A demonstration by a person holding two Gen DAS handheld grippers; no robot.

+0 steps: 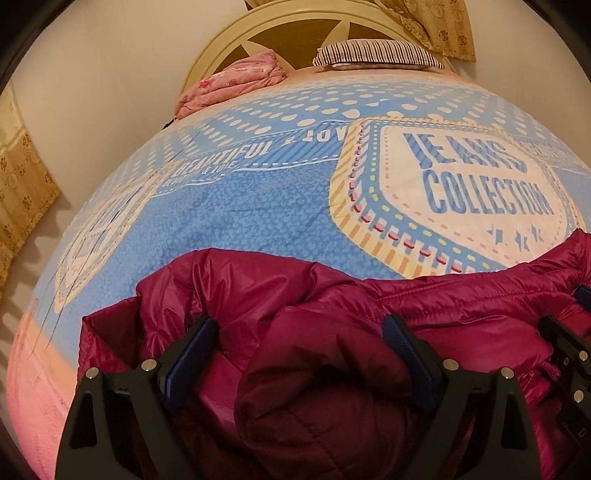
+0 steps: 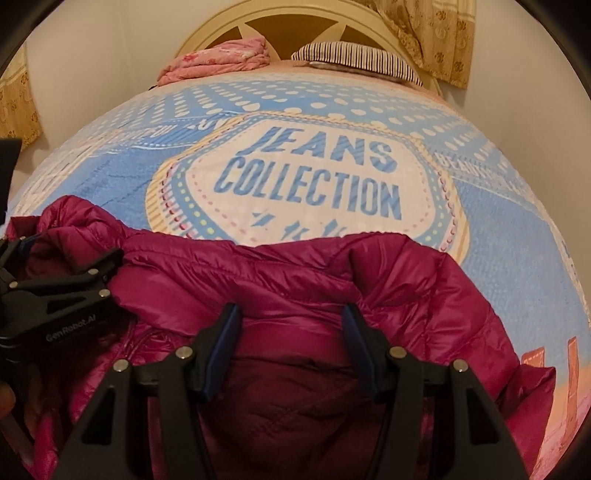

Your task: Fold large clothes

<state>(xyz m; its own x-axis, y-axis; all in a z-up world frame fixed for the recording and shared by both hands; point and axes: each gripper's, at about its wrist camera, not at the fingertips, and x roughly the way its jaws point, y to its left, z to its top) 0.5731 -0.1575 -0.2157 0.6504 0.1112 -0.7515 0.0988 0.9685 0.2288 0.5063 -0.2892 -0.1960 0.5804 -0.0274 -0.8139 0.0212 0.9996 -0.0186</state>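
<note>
A magenta quilted puffer jacket [image 1: 424, 306] lies bunched on the near part of the bed; it also fills the lower half of the right wrist view [image 2: 295, 280]. My left gripper [image 1: 301, 328] is open, with its jaws wide apart over a folded bulge of the jacket. My right gripper [image 2: 291, 319] is open, its blue-padded fingers [image 2: 221, 339] standing either side of jacket fabric. The left gripper also shows at the left edge of the right wrist view [image 2: 55, 284], resting on the jacket. Whether either gripper pinches fabric is hidden.
The bed [image 1: 258, 221] carries a blue and white "JEANS COLLECTION" sheet [image 2: 314, 177]. At the head lie a folded pink quilt [image 1: 236, 81] and a striped pillow [image 1: 376, 53] against a cream headboard [image 2: 295, 22]. Beige curtains [image 1: 22, 177] hang at both sides.
</note>
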